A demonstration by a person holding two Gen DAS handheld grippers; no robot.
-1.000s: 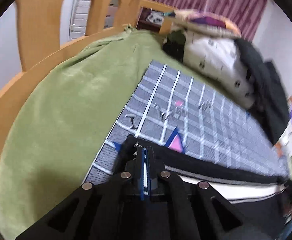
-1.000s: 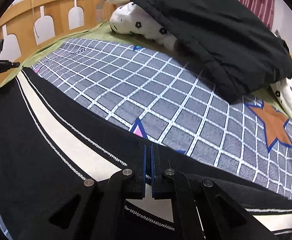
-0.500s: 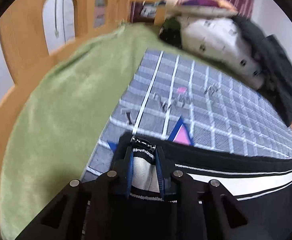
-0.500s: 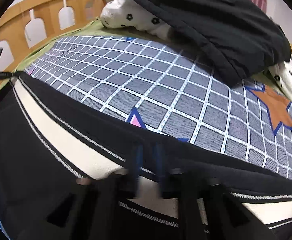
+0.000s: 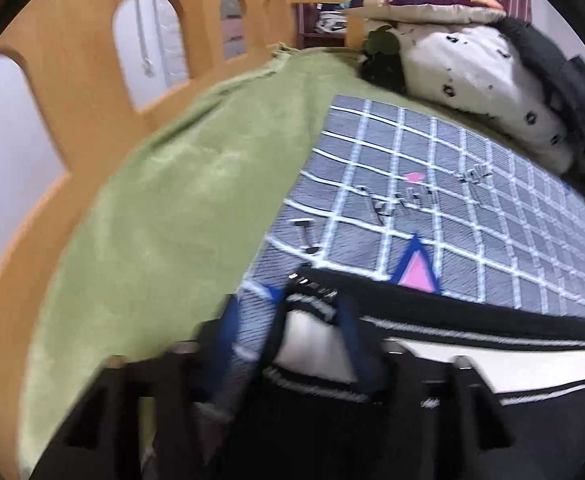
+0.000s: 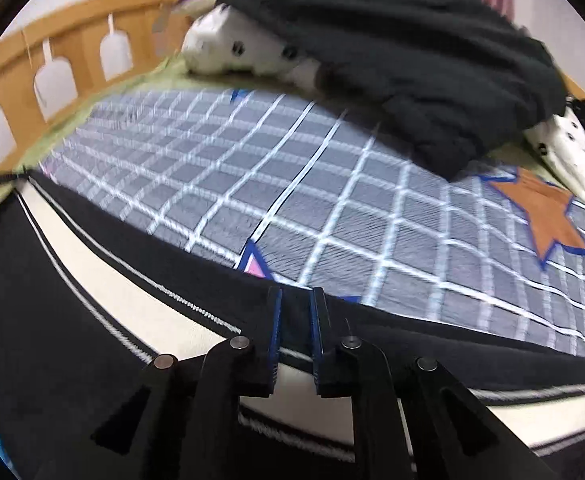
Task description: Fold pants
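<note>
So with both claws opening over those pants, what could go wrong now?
The left claw is open and blurred, with the pants corner between its fingers, so lifting away might drag the hem and spoil the fold. The right claw straddles the pants edge and could snag it too. The black jacket crowds the bed.

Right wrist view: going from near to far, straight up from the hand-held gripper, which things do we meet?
right hand-held gripper → black pants with a cream stripe → grey checked blanket → black garment lying over a white spotted pillow
</note>
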